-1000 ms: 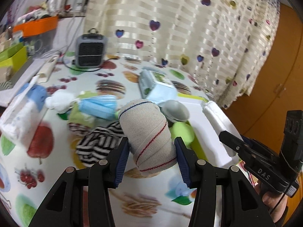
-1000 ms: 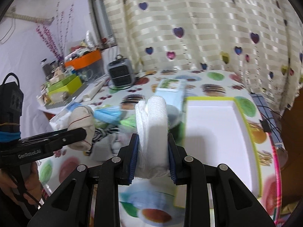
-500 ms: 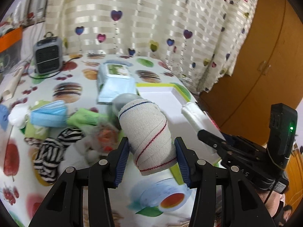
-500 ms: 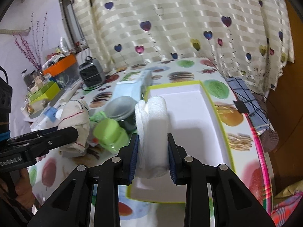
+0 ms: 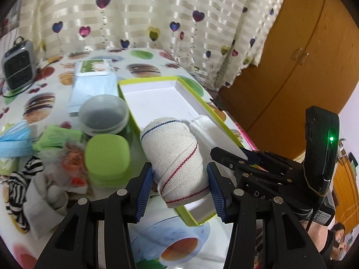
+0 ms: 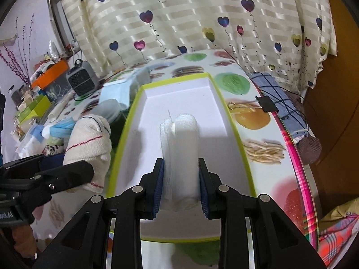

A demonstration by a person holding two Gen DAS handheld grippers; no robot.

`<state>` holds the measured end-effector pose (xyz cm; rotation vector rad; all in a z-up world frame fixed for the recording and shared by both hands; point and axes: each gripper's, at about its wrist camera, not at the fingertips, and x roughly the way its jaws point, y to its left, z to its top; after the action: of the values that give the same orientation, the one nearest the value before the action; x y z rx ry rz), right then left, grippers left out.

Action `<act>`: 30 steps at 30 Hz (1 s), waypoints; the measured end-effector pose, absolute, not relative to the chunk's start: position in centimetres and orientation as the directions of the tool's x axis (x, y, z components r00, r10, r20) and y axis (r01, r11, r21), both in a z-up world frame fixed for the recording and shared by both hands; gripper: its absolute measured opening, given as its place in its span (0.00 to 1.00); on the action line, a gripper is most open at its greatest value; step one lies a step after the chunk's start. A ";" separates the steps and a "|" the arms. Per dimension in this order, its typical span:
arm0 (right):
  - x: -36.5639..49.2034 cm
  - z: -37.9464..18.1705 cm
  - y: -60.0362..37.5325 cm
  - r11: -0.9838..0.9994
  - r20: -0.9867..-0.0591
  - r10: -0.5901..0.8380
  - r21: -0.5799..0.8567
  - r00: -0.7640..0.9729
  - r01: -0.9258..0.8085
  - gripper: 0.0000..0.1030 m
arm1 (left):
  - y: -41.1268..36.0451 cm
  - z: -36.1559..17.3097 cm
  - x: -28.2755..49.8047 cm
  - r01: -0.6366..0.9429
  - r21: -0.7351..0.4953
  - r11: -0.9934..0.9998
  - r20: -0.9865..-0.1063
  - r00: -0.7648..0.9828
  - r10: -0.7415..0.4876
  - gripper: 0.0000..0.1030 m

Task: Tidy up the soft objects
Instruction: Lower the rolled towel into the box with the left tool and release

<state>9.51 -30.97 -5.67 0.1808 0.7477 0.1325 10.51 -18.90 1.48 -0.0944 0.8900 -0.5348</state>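
Tray floor open, left side crowded

The white tray (image 6: 179, 103) is bare inside; a green container (image 5: 107, 154), clear tub (image 5: 104, 114) and seemingly loose cloths crowd its left edge.

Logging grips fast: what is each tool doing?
Left tool: closed on the bandage roll.
Right tool: closed on the white gauze roll.

Beige bandage roll (image 5: 177, 157) – white gauze (image 6: 180, 157) (clamped).
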 end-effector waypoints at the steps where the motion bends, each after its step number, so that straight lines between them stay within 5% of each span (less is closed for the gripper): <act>1: 9.5 -5.8 -31.0 0.977 -0.667 0.180 0.206 0.723 -0.054 0.29 | -19.2 1.4 10.6 0.410 -0.296 0.862 -0.716 0.502 -0.485 0.46; 9: 9.2 -6.1 -31.1 0.987 -0.671 0.149 0.146 0.727 -0.067 0.49 | -20.8 0.1 11.9 0.451 -0.304 0.839 -0.730 0.455 -0.510 0.47; 20: 7.0 -3.1 -31.1 0.991 -0.599 0.121 0.119 0.792 -0.061 0.50 | -19.5 2.5 9.9 0.450 -0.289 0.845 -0.686 0.518 -0.510 0.47; 23: 6.5 -2.7 -30.4 0.991 -0.589 0.130 0.109 0.798 -0.081 0.60 | -18.6 2.9 9.2 0.431 -0.288 0.855 -0.679 0.538 -0.500 0.47; 30: 5.5 -1.8 -28.0 0.984 -0.572 0.180 0.101 0.800 -0.149 0.60 | -15.5 3.7 7.1 0.386 -0.278 0.880 -0.662 0.586 -0.467 0.47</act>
<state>5.47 -27.98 -1.80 0.0517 0.6190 0.1765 7.10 -15.54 3.72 -0.1088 0.8028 -0.4981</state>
